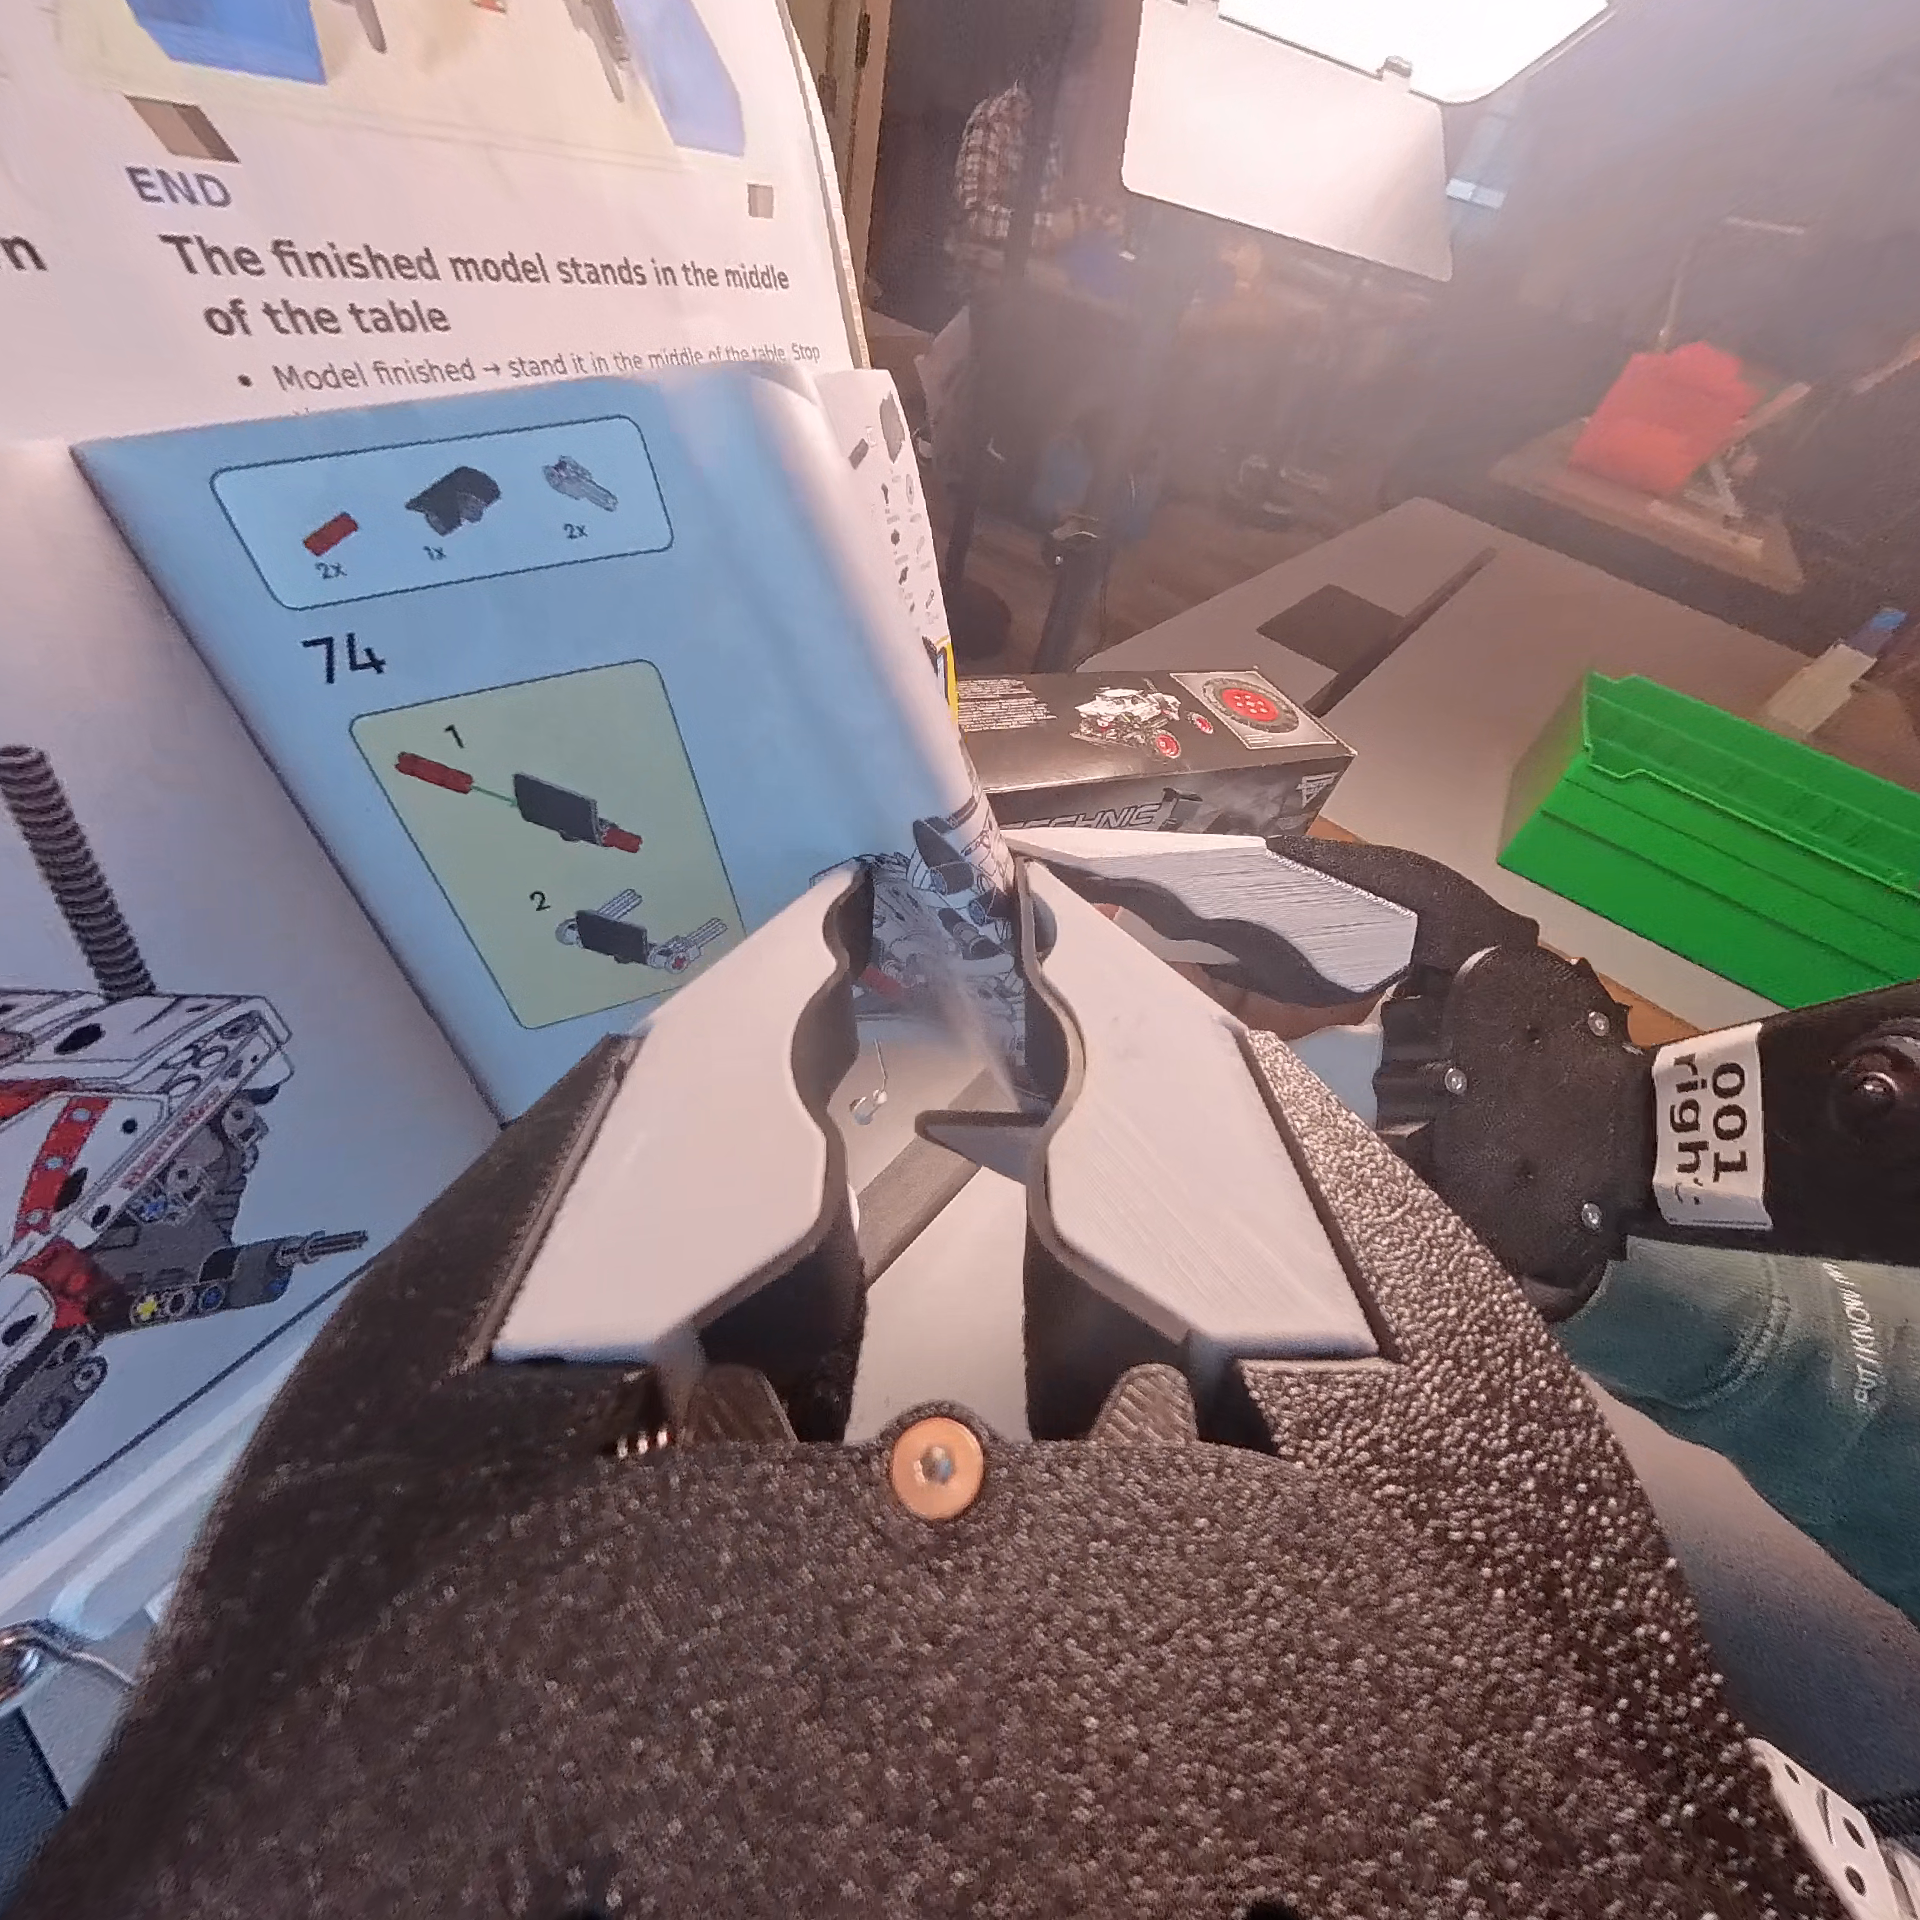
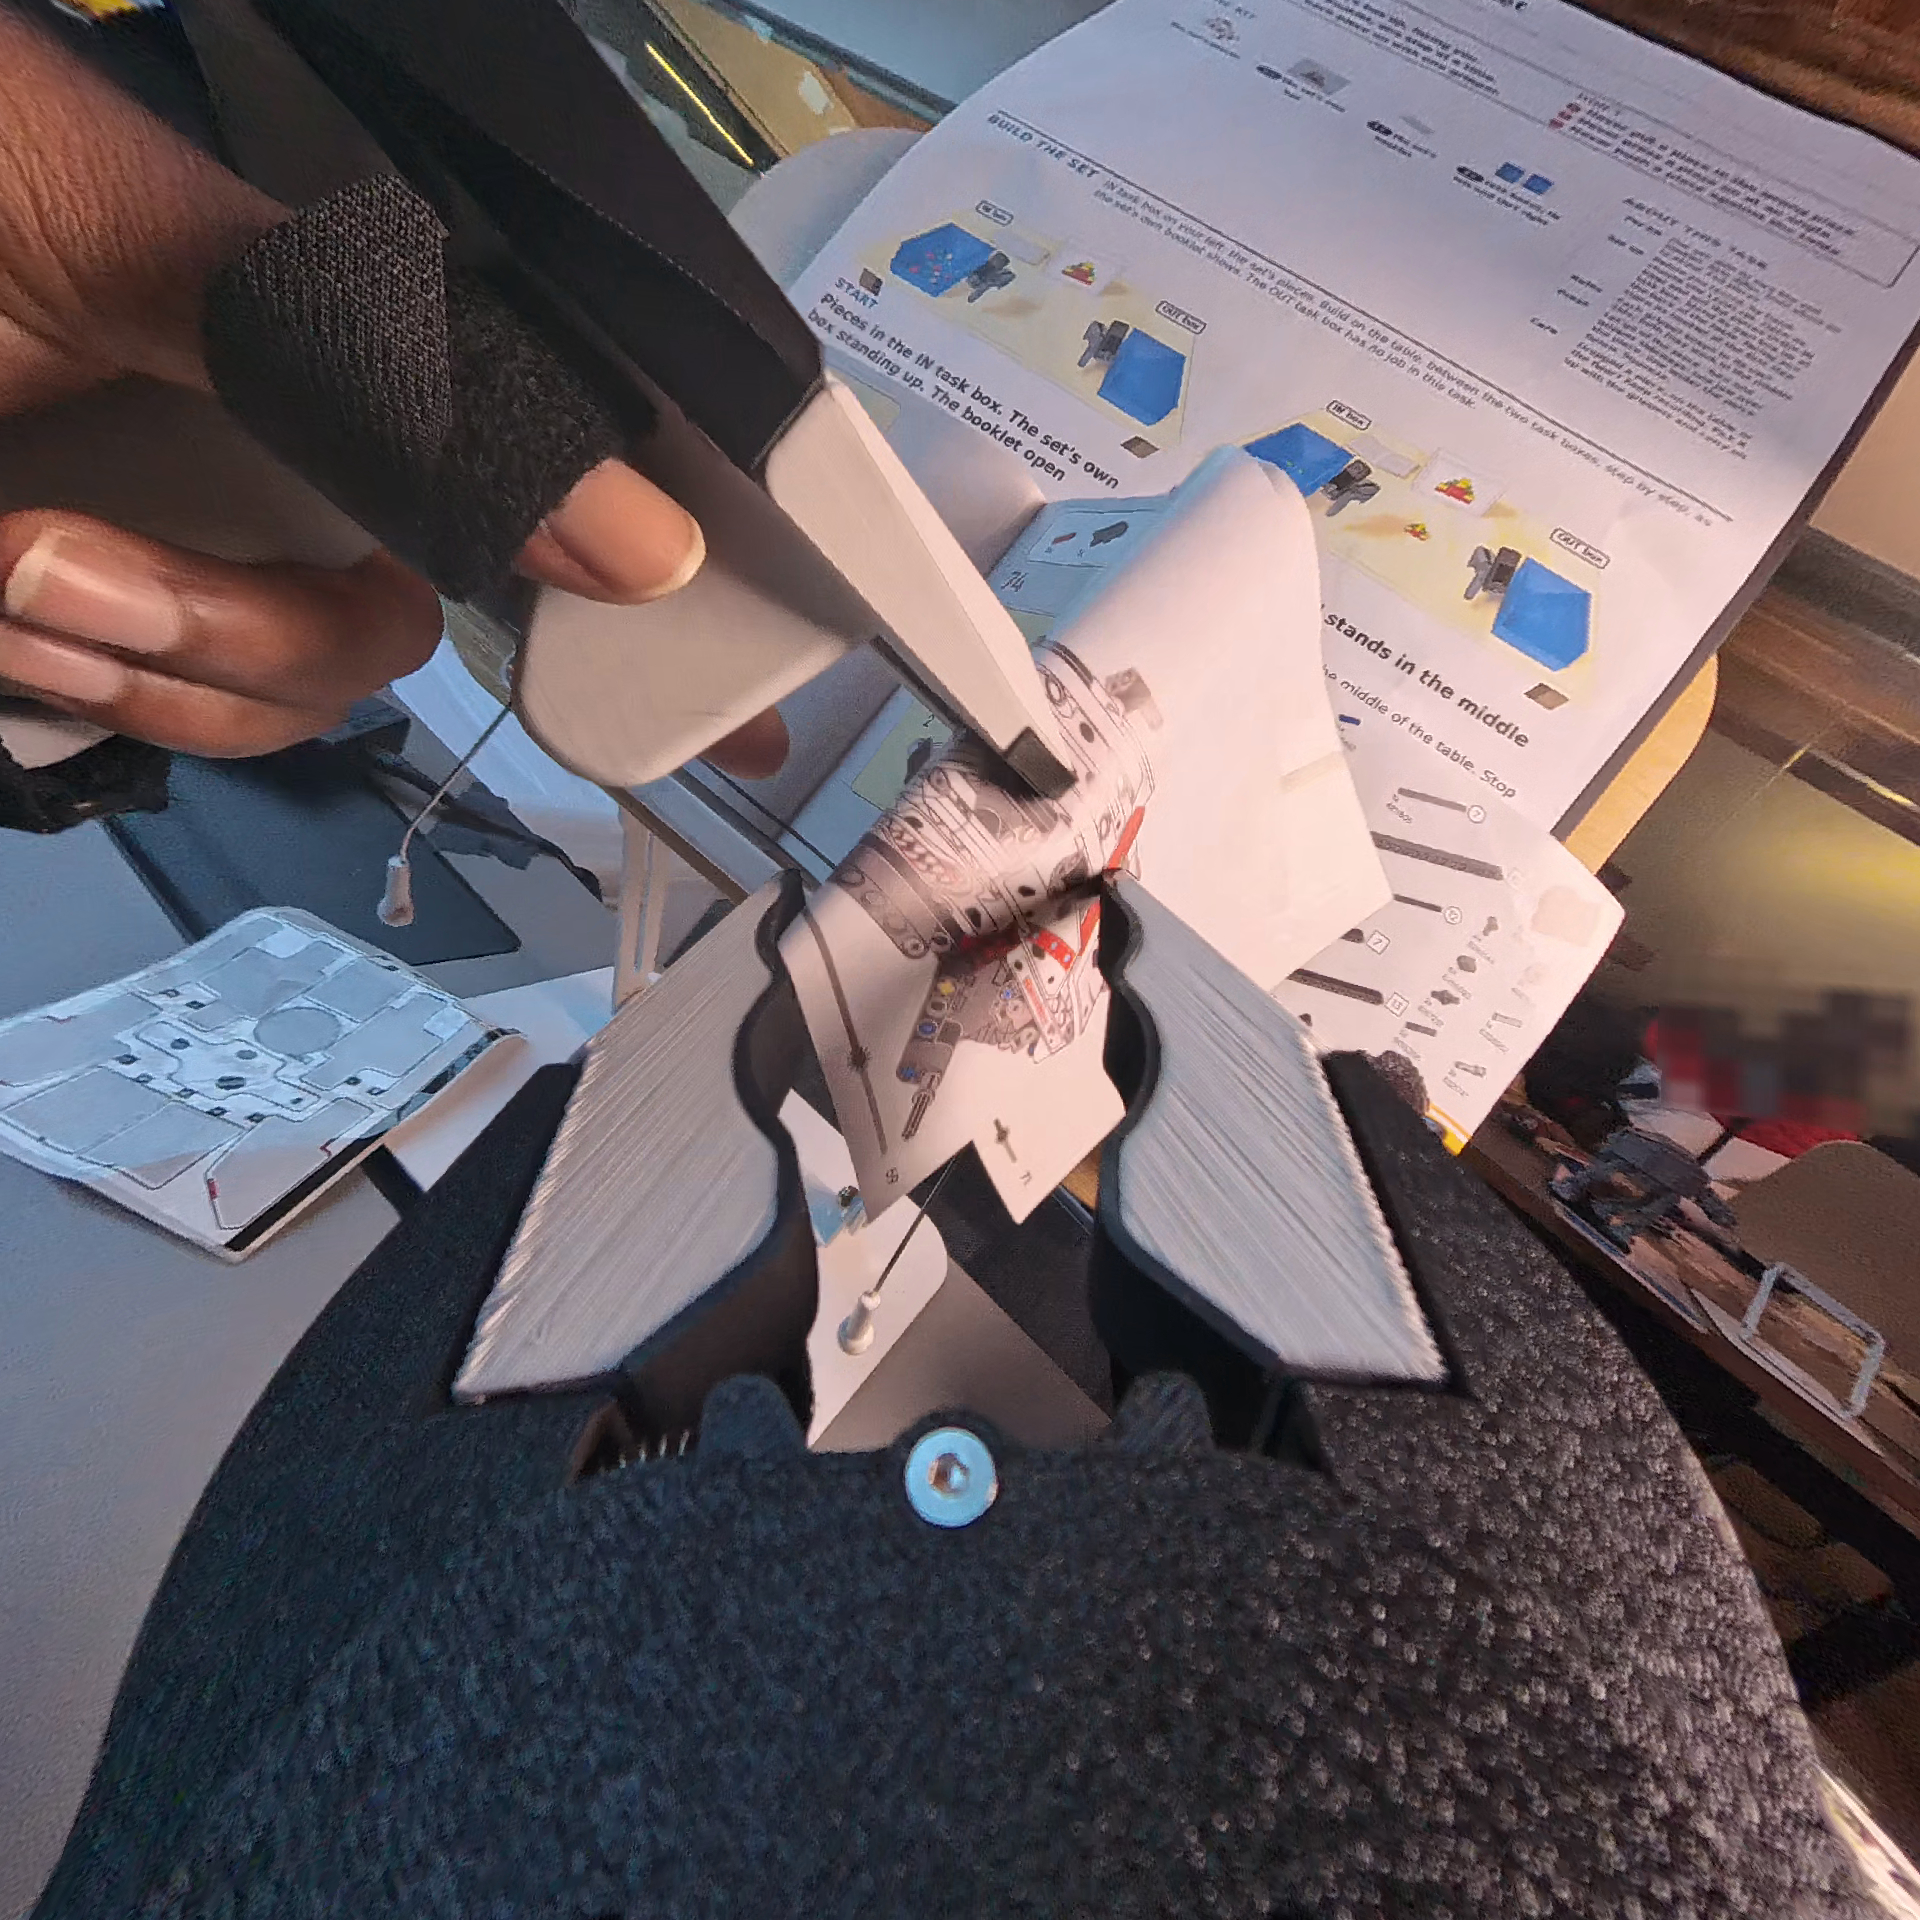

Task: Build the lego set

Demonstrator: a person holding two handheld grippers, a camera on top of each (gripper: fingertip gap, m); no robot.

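Observation:
The Lego instruction booklet stands open against a white task sheet. One page curls up off it towards me. My left gripper is closed on this curled page, with its tips a narrow gap apart. In the right wrist view it comes in from the upper left and its fingertip presses on the page. My right gripper is open, with the printed page lying between its fingers and creased against the right tip. It also shows in the left wrist view, just right of the page.
A black Lego box lies behind the booklet and a green plastic bin sits to the right. A sticker sheet lies on the table at left. A person's hand holds the left gripper. A parts page sticks out at right. The grippers are tip to tip, or close to it.

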